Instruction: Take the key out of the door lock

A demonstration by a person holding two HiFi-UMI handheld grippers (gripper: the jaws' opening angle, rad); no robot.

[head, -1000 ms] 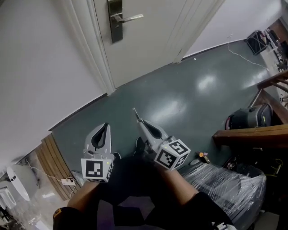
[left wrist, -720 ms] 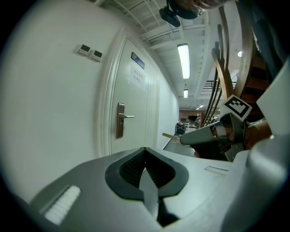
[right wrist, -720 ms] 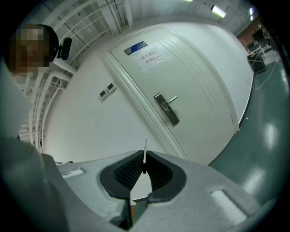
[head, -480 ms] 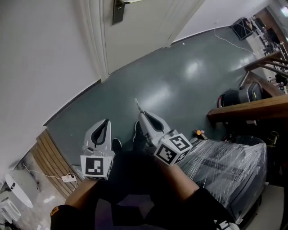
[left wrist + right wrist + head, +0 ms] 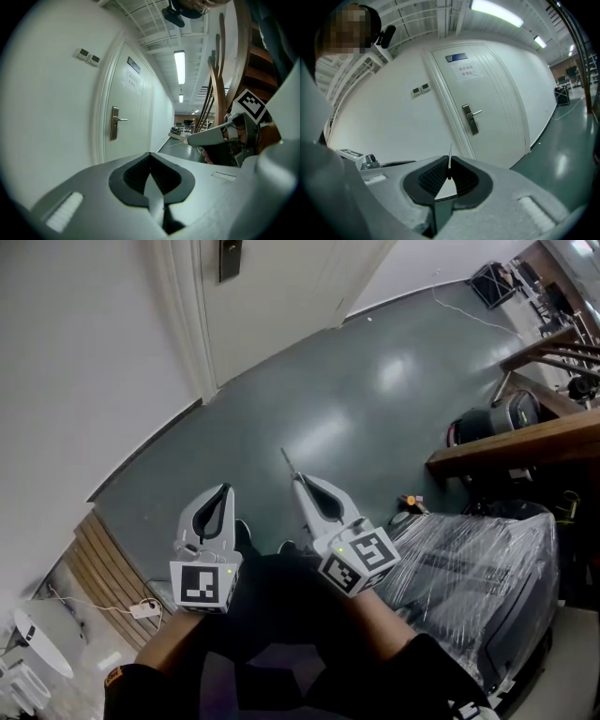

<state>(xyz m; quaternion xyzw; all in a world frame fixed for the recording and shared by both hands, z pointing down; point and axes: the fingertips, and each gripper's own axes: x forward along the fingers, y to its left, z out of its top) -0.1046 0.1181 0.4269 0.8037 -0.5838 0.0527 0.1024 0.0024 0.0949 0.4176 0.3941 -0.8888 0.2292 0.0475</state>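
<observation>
So the right gripper is seen with its fingers pinched nearly together on the key, which sticks straight out past the tips, long axis aimed toward the door. The left gripper is closed tight on nothing. The door lock is left well apart ahead, so the removal looks done already.

Thin key in right tool

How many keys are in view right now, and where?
1: the key, pinched in the right gripper, sticking out past its tips. The distant door lock is too small to rule out another.
</observation>
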